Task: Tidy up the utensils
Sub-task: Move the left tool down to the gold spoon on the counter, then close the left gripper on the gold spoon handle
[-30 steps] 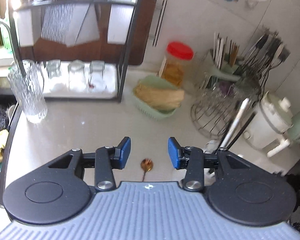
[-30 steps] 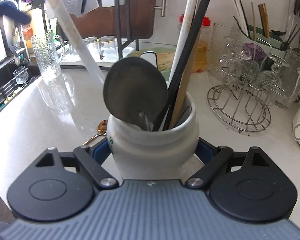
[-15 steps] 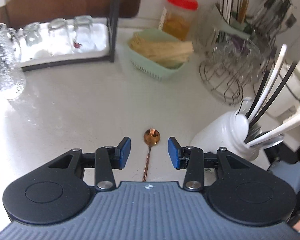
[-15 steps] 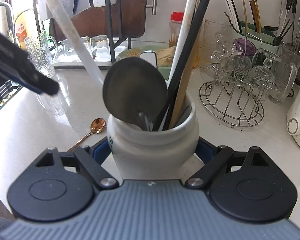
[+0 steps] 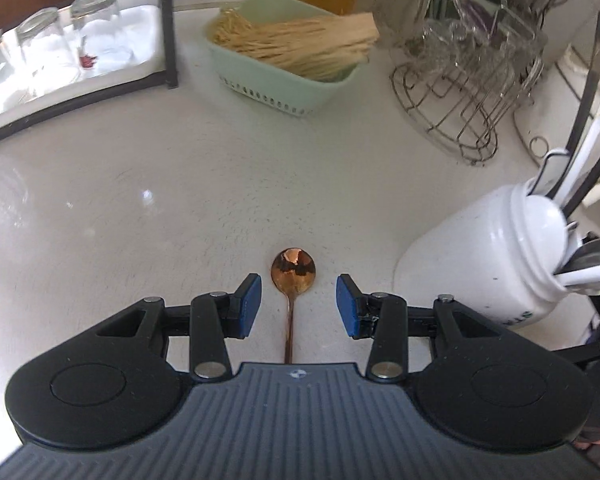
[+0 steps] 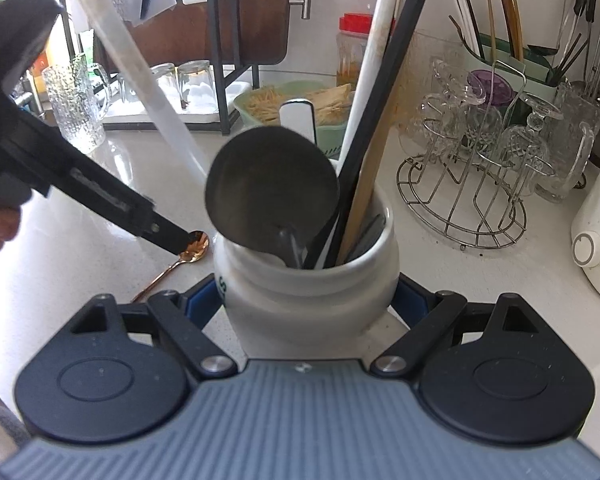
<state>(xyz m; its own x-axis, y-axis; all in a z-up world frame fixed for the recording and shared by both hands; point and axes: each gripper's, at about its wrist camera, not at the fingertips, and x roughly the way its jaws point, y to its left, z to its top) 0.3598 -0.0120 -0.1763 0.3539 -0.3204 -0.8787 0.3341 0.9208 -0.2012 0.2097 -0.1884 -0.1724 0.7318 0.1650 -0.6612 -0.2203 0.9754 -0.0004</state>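
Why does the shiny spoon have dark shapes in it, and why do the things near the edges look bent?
Left wrist view: the copper spoon mirrors the gripper above it; the fisheye lens curves the glass tray at the edge. Right wrist view: the white handle close to the lens is blurred, and window glare whitens the counter.

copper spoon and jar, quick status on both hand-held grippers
Left hand-held gripper open, straddling copper spoon, not gripping. Right hand-held gripper shut on white utensil jar. Spoon flat on counter, nothing blocking.
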